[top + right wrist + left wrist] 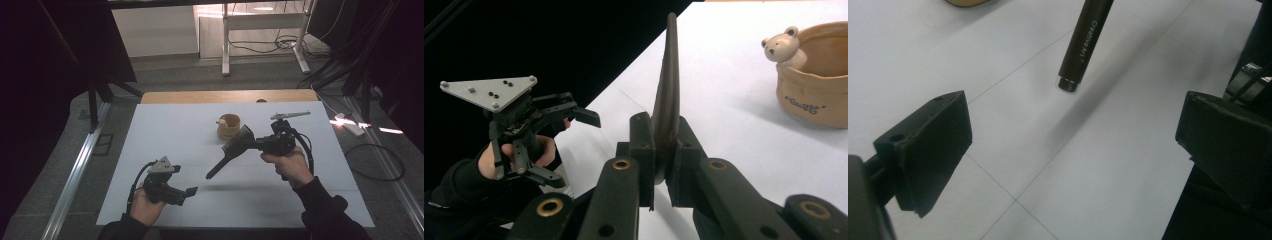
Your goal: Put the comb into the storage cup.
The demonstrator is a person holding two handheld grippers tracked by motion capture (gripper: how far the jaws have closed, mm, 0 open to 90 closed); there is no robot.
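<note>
- The left gripper [186,192], held low in the person's left hand [146,204] at the near edge, points right with its jaws spread wide apart.
- The right gripper [250,142], raised in the right hand [290,165], points left, its jaws clamped together.
- Dark sleeves cover both forearms.

dim room, bright white table [165,135], soft shadows, blurred foreground.

Grey floor [165,75], white table legs [226,40], cables [260,47]
</note>
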